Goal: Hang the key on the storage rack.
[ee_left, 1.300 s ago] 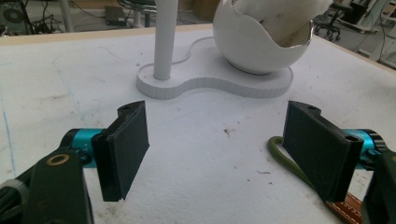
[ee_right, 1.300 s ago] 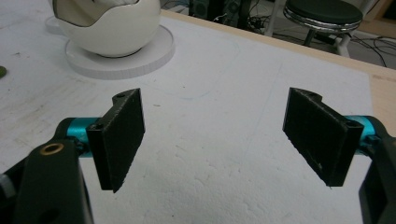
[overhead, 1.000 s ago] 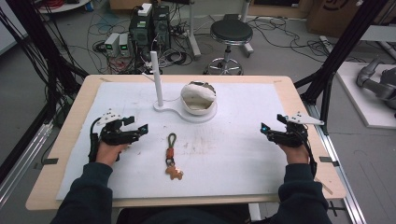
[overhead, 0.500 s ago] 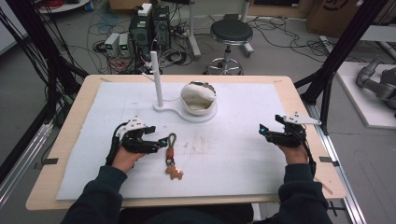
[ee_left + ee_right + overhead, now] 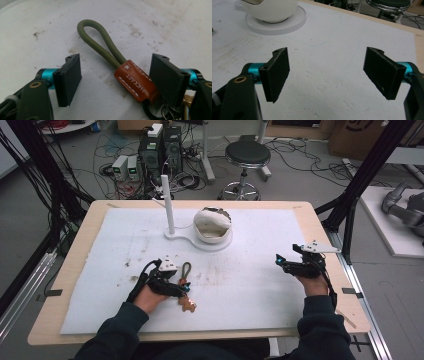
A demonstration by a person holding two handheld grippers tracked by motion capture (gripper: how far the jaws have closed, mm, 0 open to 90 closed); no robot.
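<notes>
We have the left gripper (image 5: 117, 82) over the keychain (image 5: 186, 287) near the white mat's (image 5: 260, 285) front edge, jaws spread and just closing slightly astride its orange leather tab (image 5: 136, 82), cord loop (image 5: 100, 41) pointing away, while the right gripper (image 5: 287, 265) rests open well apart.

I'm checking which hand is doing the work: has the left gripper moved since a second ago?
Yes. The left gripper has moved right across the white mat, from near its left edge to the keychain, which lies between its jaws, ungripped; they have just been closing.
</notes>
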